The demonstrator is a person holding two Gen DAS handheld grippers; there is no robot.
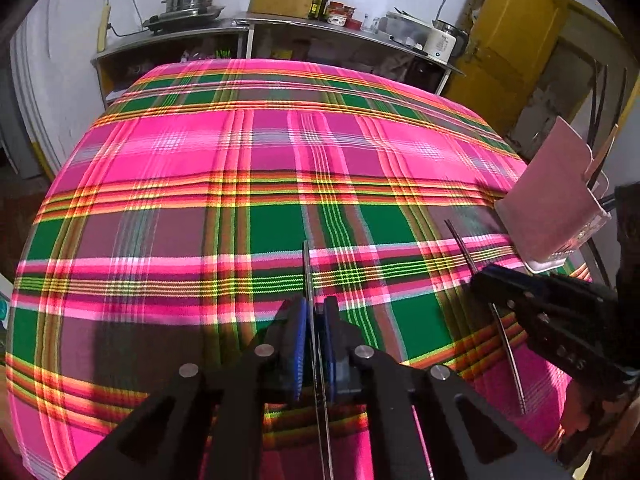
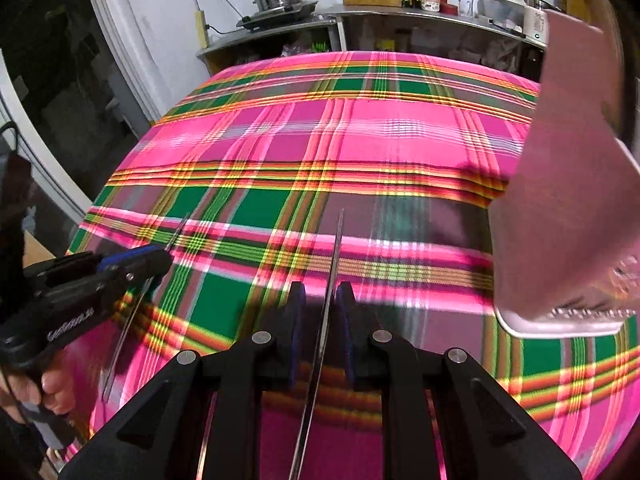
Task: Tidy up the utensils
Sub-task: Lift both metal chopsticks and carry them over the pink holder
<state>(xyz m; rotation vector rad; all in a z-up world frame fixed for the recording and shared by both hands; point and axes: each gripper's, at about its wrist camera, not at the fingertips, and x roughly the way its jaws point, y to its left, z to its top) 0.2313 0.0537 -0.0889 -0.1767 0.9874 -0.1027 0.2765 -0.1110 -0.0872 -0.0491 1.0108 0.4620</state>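
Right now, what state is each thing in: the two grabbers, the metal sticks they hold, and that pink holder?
Left gripper: shut on a thin metal utensil.
Right gripper: shut on a second metal utensil.
Pink holder: upright on the tablecloth, utensils already standing in it.

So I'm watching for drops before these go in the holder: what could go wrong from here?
1. The left claw pinches its thin metal utensil edge-on, so it could pivot or slip.
2. In the right claw, gaps seem to show beside the utensil; the hold looks loose.
3. The pink holder already has utensils in it and sits close, so a long utensil might knock it.
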